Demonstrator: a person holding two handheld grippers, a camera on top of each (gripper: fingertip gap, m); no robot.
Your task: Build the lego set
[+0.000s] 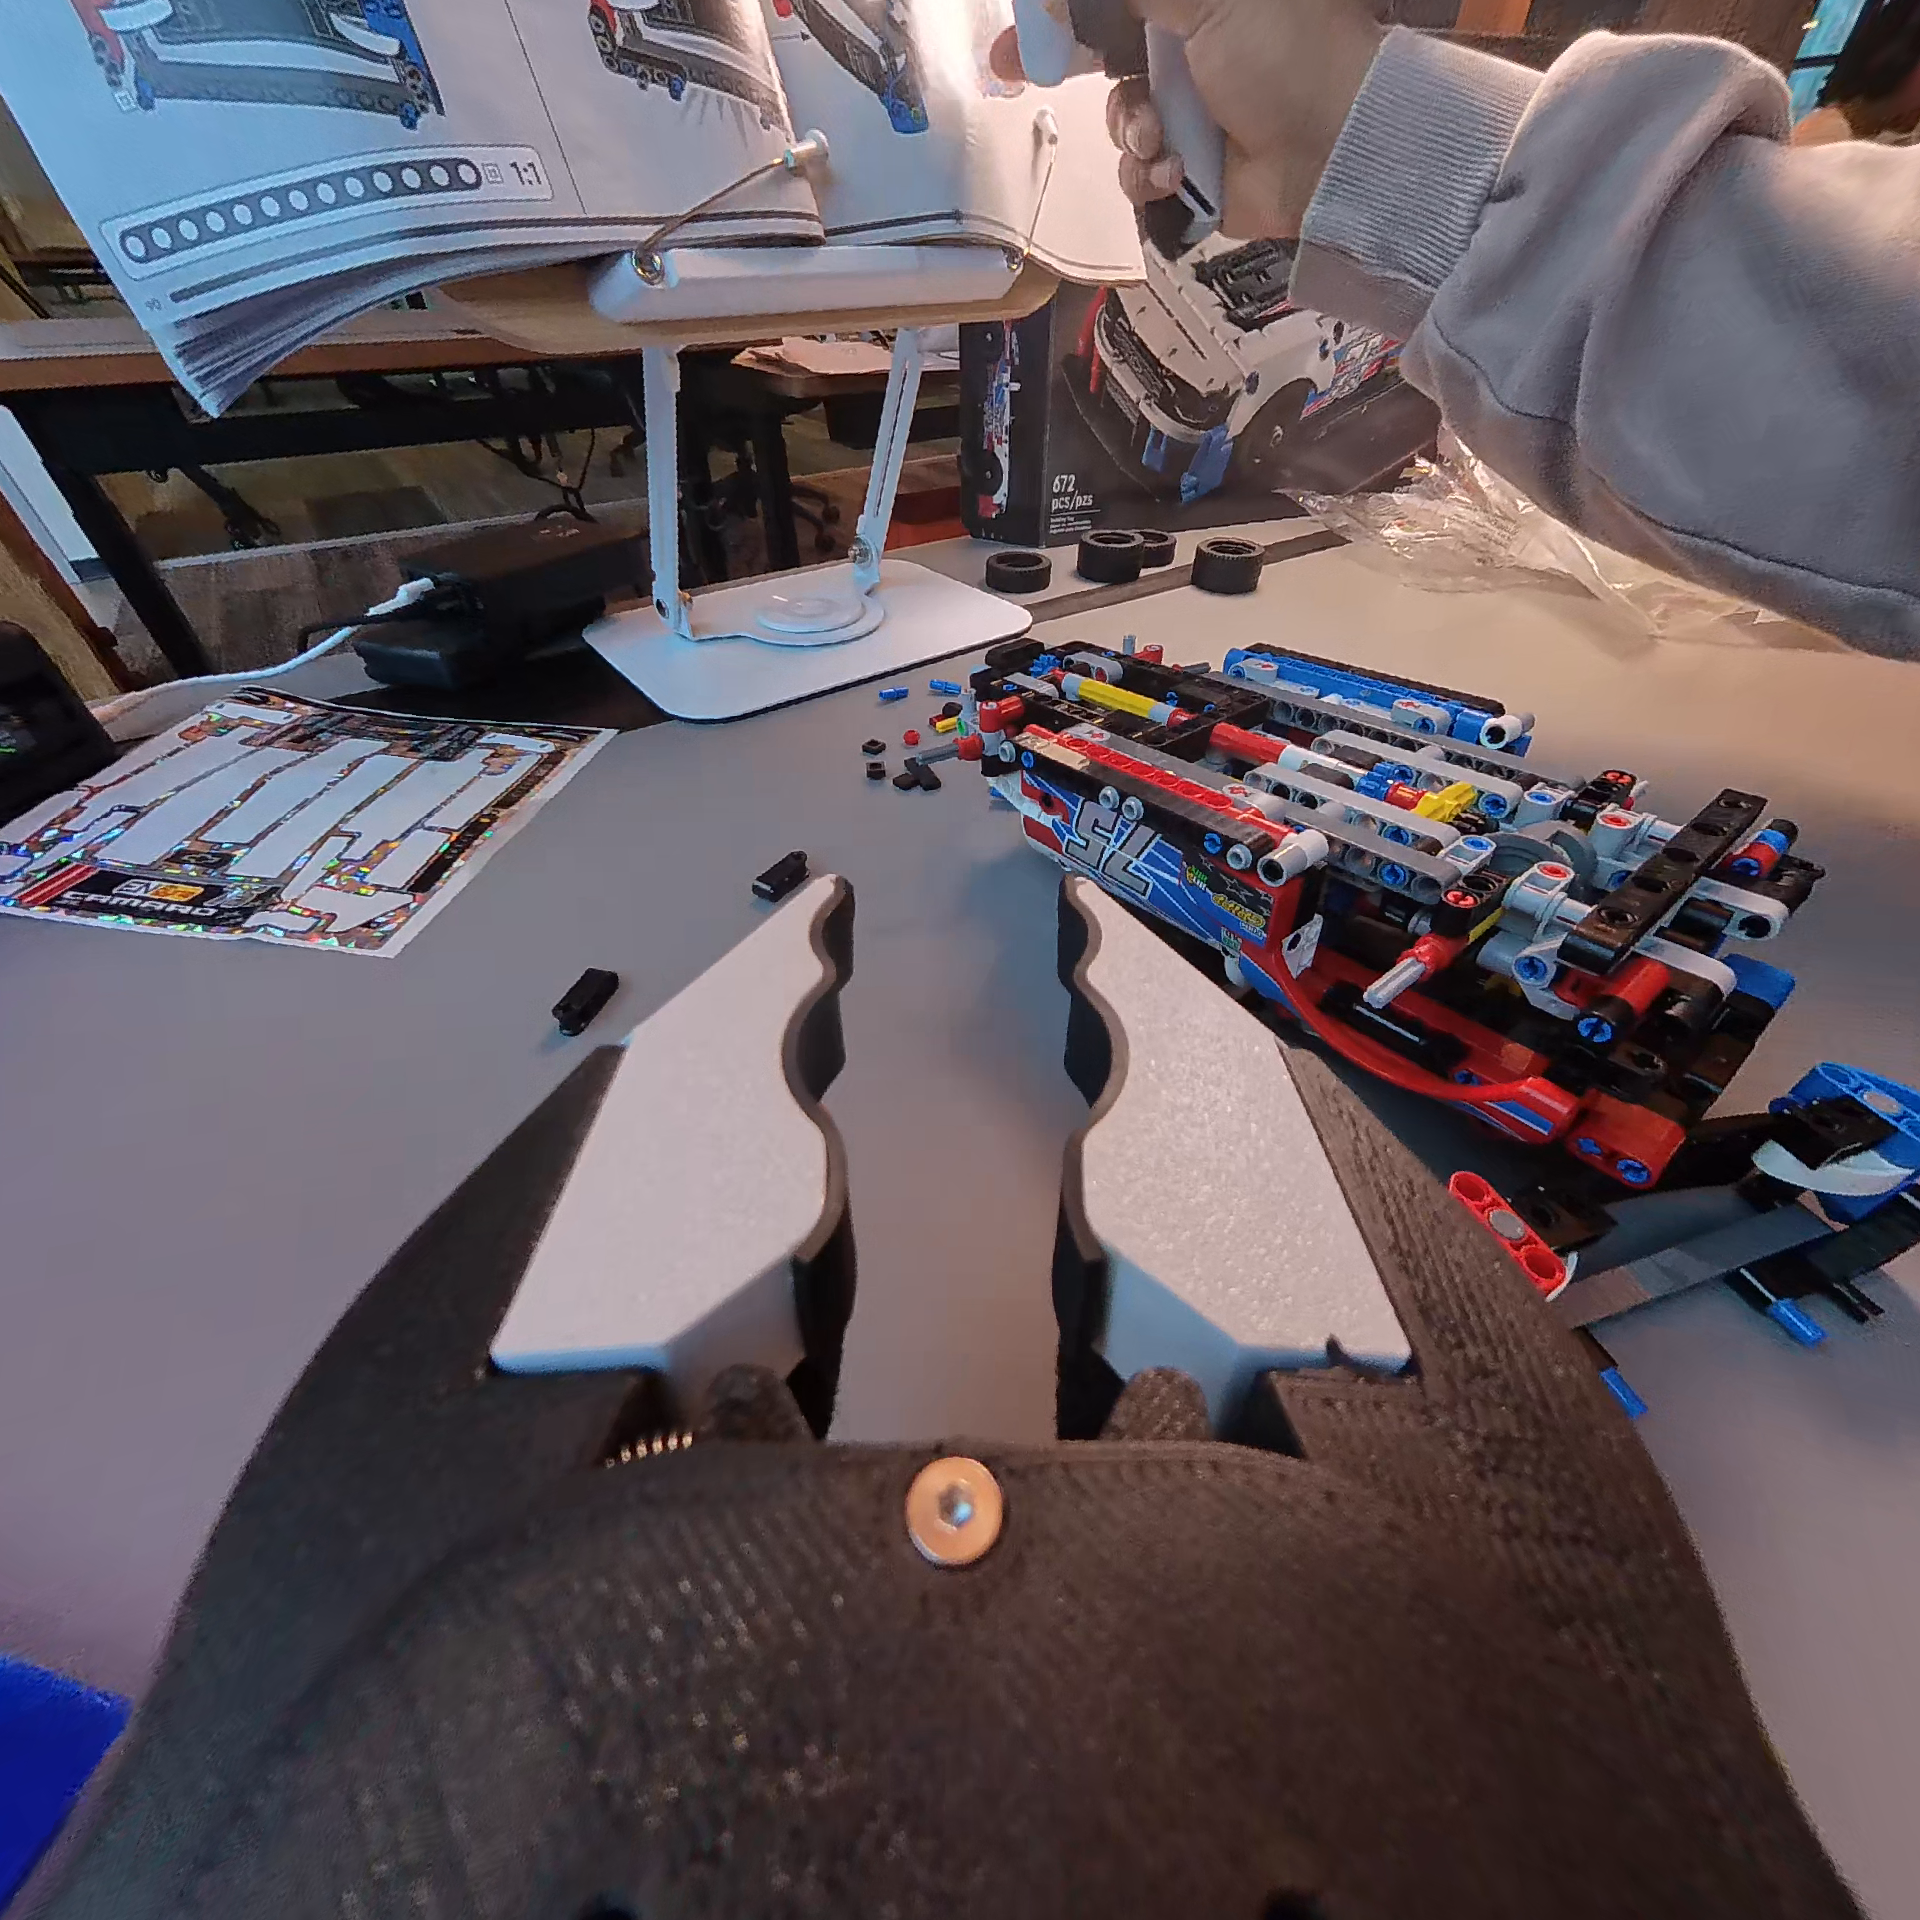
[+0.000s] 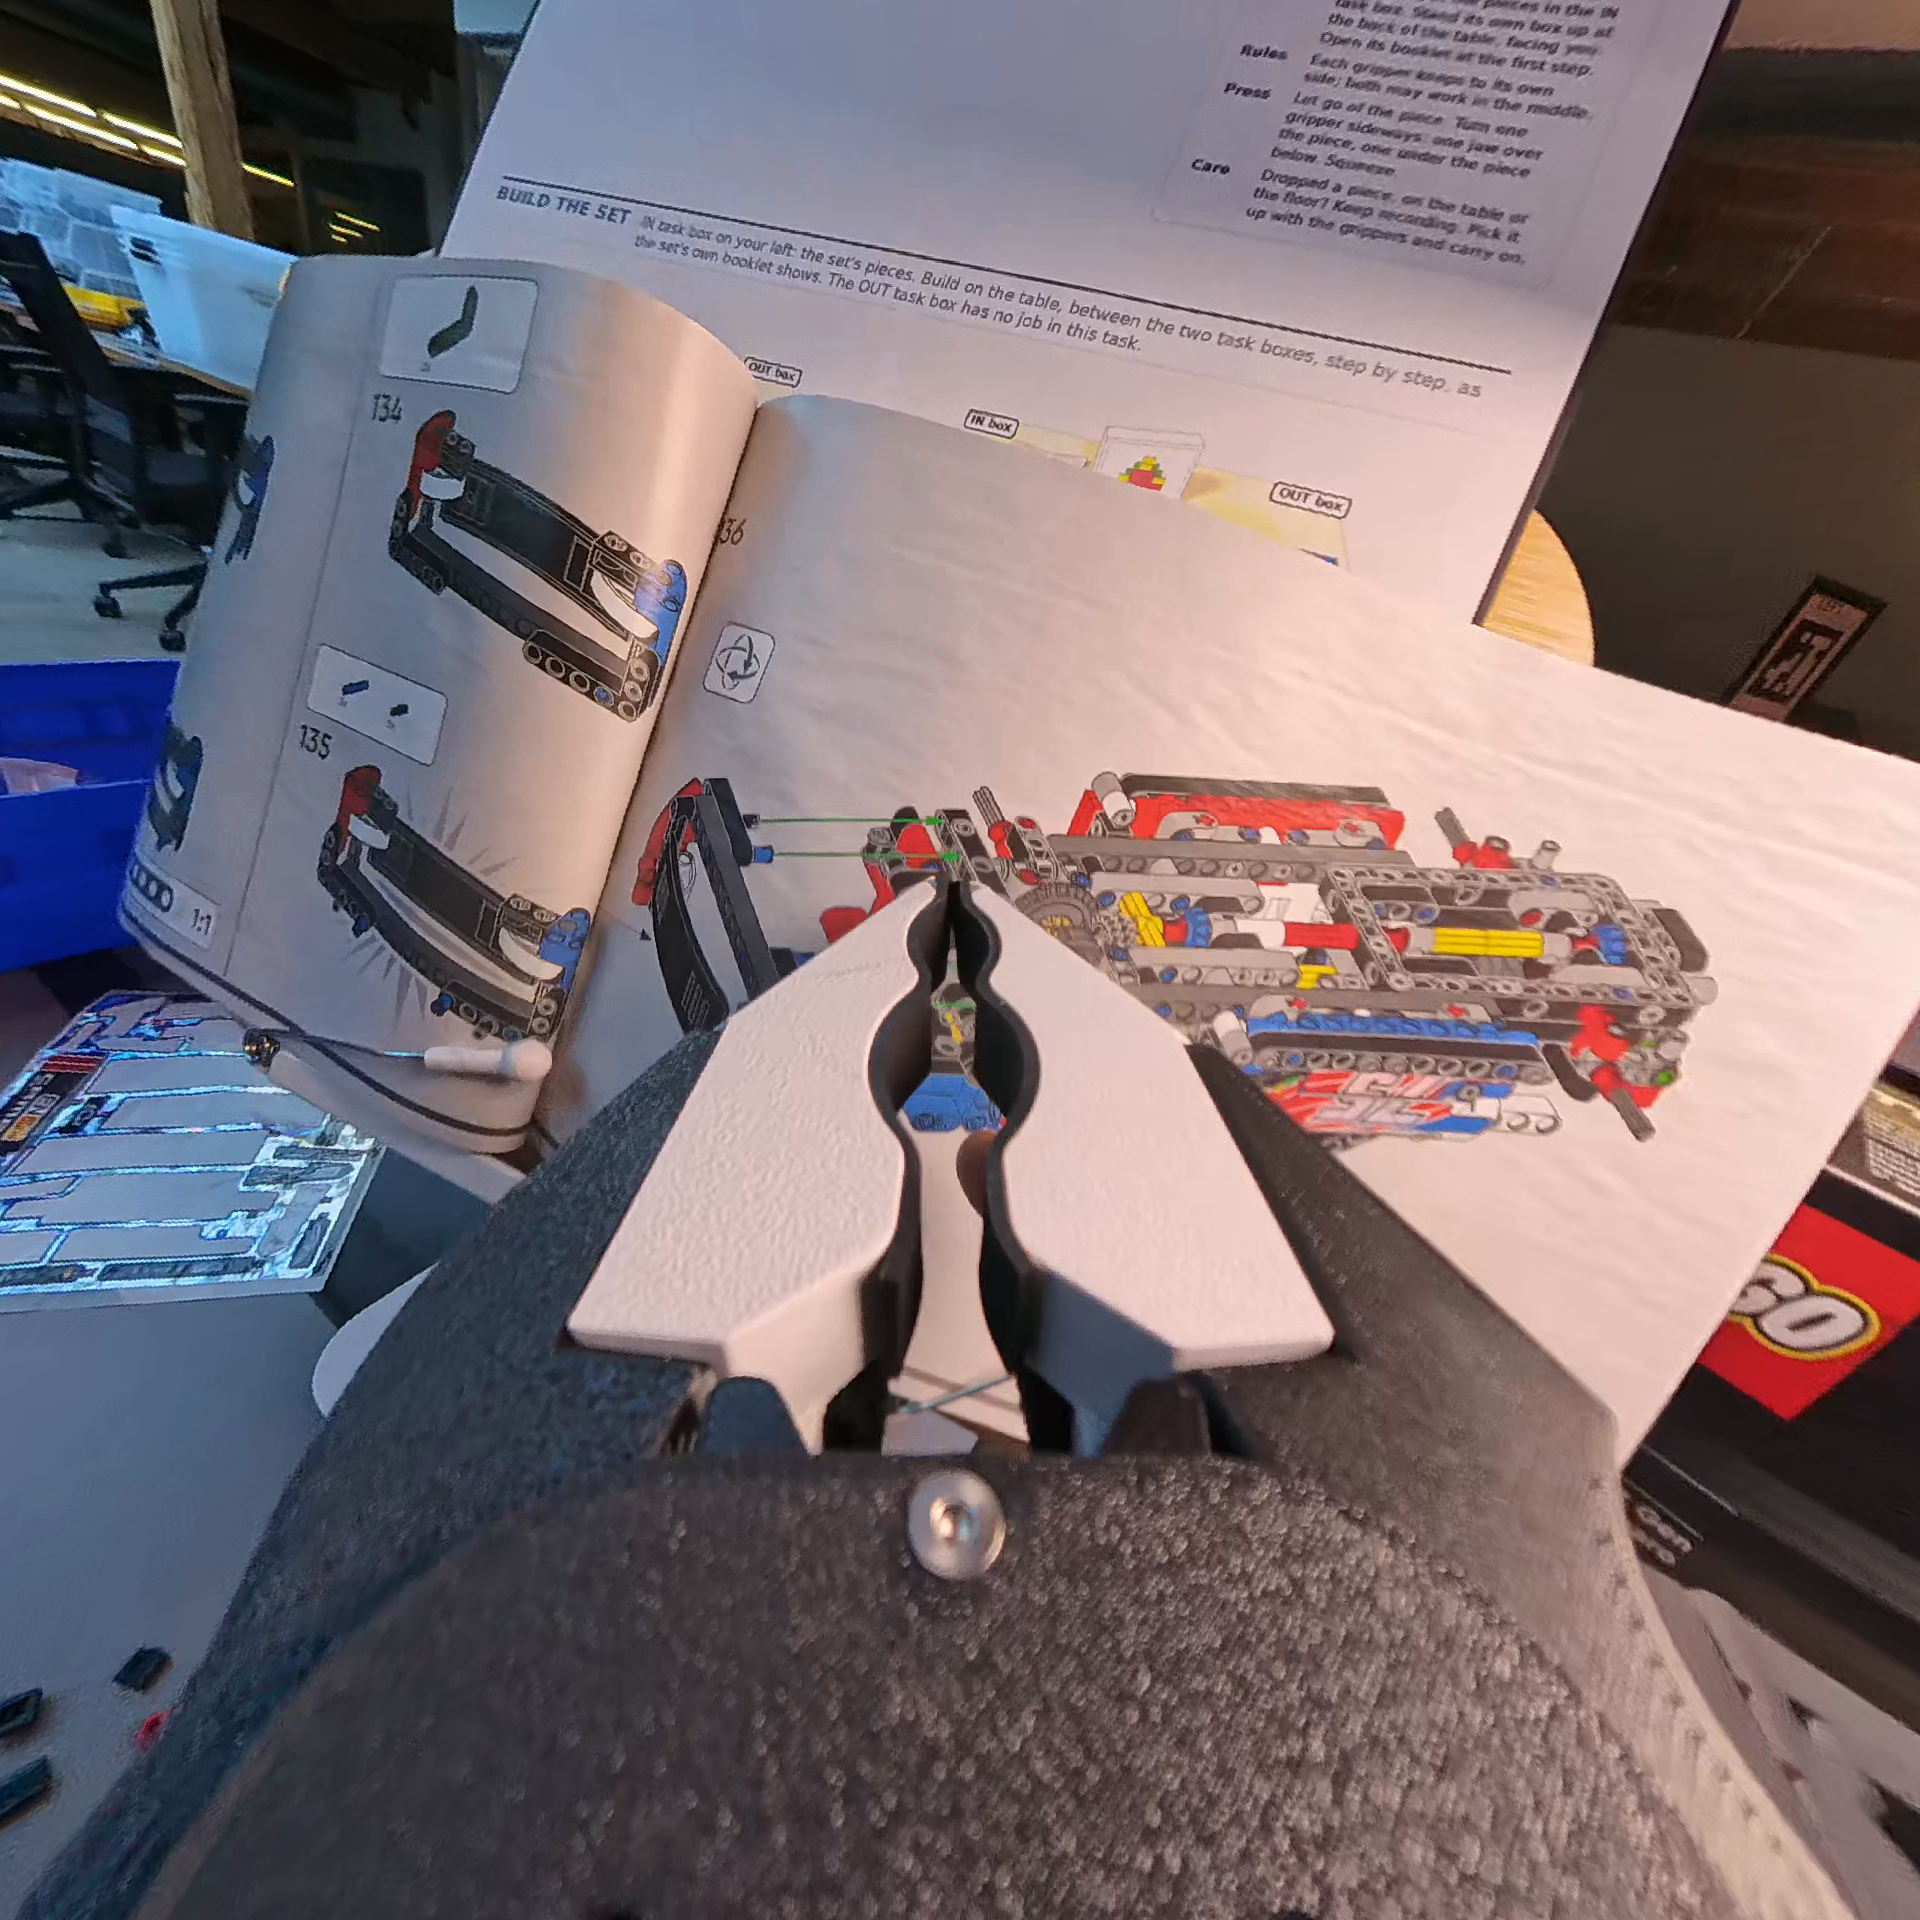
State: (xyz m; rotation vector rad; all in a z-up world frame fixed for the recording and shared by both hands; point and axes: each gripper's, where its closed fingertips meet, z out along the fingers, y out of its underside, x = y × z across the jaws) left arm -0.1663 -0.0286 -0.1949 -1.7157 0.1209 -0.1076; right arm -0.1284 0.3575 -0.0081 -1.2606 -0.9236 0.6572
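The part-built lego car chassis [image 1: 1351, 862], red, blue, black and grey, lies on the grey table [image 1: 312, 1195] right of centre. My left gripper [image 1: 956, 904] is open and empty, low over the table just left of the chassis. Two small black pieces [image 1: 781, 875] [image 1: 585, 1000] lie by its left finger. My right gripper [image 2: 951, 899] is shut, raised at the open instruction booklet [image 2: 468, 675], its tips against the right-hand page [image 2: 1351, 727]. I cannot tell whether it pinches the page. The sleeved arm [image 1: 1610, 312] holding it shows in the left wrist view.
The booklet sits on a white stand [image 1: 810, 634]. A sticker sheet [image 1: 281, 810] lies at the left. A black, red and blue sub-assembly [image 1: 1766, 1195] lies right of the chassis. Tyres [image 1: 1112, 556], the set's box [image 1: 1174, 416] and a plastic bag [image 1: 1455, 520] are behind. A blue bin [image 2: 73, 810] stands left. The grippers' ends are close to 45 cm from one another.
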